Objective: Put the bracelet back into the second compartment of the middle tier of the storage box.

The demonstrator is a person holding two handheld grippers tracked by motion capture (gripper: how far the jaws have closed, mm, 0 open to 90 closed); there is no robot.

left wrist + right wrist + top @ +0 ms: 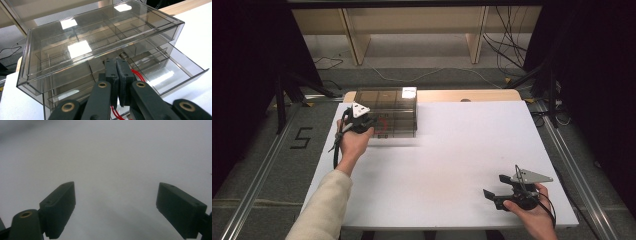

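The clear plastic drawer box (386, 111) stands at the far left of the white table (452, 165), with its long side running left to right and its front facing the near edge. The left gripper (116, 65) is pressed up to that front with its jaws closed together at a small metal knob (123, 55); whether they pinch it or only rest against it I cannot tell. Seen from the left gripper, the lower drawer (172, 70) stands partly pulled out toward the near side, with a red cord (136, 74) inside it, while the top drawer (100, 42) sits flush. So the opening looks begun but not finished, in my judgement. The right gripper (497, 186) rests near the table's near right corner, jaws spread wide and holding nothing
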